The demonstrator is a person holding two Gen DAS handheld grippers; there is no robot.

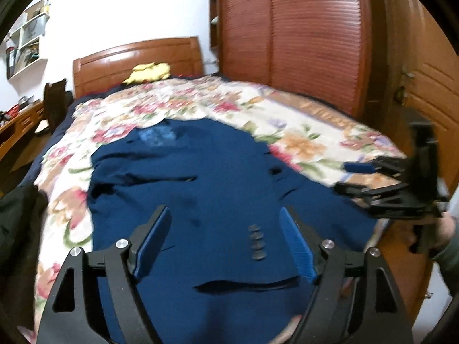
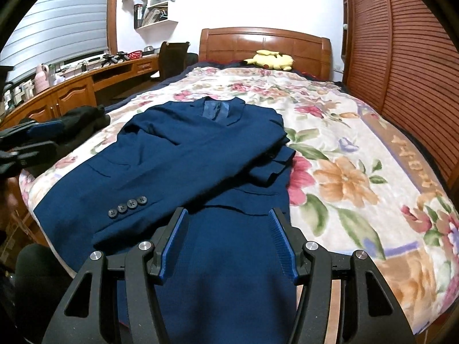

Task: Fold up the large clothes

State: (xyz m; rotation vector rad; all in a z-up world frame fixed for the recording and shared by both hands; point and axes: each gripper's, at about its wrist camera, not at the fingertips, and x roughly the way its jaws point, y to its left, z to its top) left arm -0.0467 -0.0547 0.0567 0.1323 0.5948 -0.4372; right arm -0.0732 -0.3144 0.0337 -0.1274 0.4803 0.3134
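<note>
A navy blue suit jacket (image 2: 200, 154) lies front up on the floral bedspread (image 2: 344, 149), collar toward the headboard, with both sleeves folded across its front. One sleeve's cuff buttons (image 2: 127, 205) face the near left. My right gripper (image 2: 228, 213) hovers open over the jacket's lower hem with nothing between its pads. In the left wrist view my left gripper (image 1: 224, 212) stands open above the same jacket (image 1: 206, 177), near the cuff buttons (image 1: 256, 242), and holds nothing. The right gripper (image 1: 344, 177) shows at the bed's right edge, a hand on its grip. The left gripper (image 2: 57, 135) shows at the far left.
A yellow plush toy (image 2: 271, 58) rests by the wooden headboard (image 2: 264, 43). Louvred wardrobe doors (image 2: 401, 66) run along the bed's right side. A wooden desk (image 2: 71, 91) and a chair (image 2: 172, 57) stand to the left. A dark garment (image 2: 83, 120) lies at the bed's left edge.
</note>
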